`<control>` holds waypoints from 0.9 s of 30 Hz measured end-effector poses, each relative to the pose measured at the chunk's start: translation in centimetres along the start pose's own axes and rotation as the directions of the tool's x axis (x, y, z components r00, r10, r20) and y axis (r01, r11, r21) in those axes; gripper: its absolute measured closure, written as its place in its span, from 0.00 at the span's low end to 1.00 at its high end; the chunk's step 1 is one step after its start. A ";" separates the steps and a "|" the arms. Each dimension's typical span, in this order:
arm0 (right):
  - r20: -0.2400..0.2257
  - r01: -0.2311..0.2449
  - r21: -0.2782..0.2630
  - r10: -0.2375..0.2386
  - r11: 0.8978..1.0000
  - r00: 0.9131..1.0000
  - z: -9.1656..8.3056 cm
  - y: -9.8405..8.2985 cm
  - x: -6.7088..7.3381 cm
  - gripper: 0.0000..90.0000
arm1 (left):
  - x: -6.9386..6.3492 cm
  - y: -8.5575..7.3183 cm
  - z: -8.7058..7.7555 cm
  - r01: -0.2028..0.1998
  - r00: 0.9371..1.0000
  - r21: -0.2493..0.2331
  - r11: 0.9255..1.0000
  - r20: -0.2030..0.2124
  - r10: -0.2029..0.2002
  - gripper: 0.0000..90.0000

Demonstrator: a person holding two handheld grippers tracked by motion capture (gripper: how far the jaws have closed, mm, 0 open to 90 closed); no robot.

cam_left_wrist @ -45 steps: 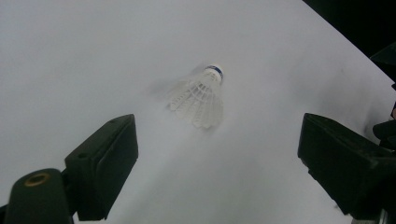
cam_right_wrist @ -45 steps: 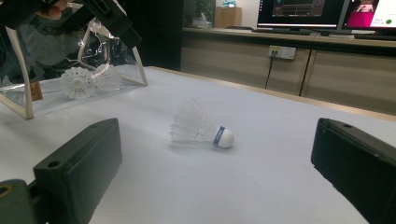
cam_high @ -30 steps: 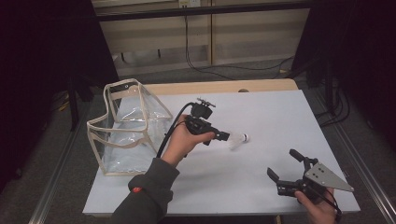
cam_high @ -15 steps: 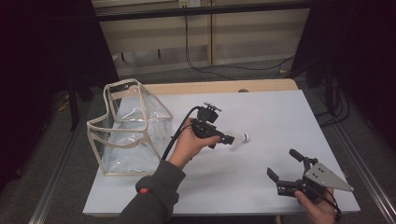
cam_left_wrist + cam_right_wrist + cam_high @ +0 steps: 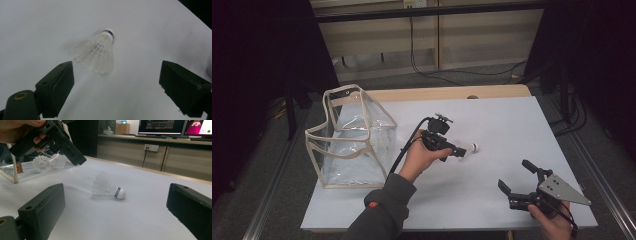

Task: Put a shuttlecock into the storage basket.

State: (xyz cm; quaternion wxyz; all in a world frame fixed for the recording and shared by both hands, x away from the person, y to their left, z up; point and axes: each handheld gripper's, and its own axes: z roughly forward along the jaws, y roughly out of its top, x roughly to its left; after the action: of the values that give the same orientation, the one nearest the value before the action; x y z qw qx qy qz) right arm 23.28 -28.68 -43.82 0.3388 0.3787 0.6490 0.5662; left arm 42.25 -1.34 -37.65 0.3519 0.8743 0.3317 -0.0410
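Note:
A white shuttlecock [image 5: 472,148] [image 5: 98,51] [image 5: 107,187] with a blue band at its cork lies on its side on the white table [image 5: 492,120]. My left gripper [image 5: 460,151] [image 5: 116,72] hovers just left of it in the high view, jaws wide open, and the shuttlecock lies ahead of the jaw tips, touching neither. In the right gripper view the left gripper [image 5: 60,142] hangs above and left of the shuttlecock. My right gripper [image 5: 512,174] [image 5: 116,192] is held open near the front right corner, pointing at the shuttlecock from a distance.
A clear plastic bag [image 5: 352,135] with beige trim stands open at the table's left. Other shuttlecocks [image 5: 41,163] show through its wall. The table's front edge runs just below the right hand.
My left gripper has moved right and down, closing in on the shuttlecock. The right gripper and the shuttlecock have stayed where they were.

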 end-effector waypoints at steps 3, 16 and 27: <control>0.000 0.000 -0.001 0.000 1.000 1.000 0.0 0.0 0.0 0.02 | 0.0 0.0 0.4 0.000 1.000 0.001 1.000 -0.004 0.000 0.15; -0.001 -0.001 -0.001 0.001 1.000 1.000 0.0 0.0 0.0 0.02 | 0.2 -0.2 1.9 -0.005 1.000 0.007 1.000 -0.018 0.005 0.17; 0.000 -0.003 -0.001 0.003 1.000 1.000 -0.1 0.0 0.0 0.02 | 0.3 -0.3 3.0 -0.001 0.999 -0.012 1.000 -0.033 0.000 0.21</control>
State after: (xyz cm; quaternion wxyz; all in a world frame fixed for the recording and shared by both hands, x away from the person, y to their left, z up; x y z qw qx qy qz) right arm 23.25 -28.72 -43.77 0.3381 0.3795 0.6481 0.5671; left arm 42.76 -2.99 -40.19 0.3517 0.8728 0.3375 -0.0244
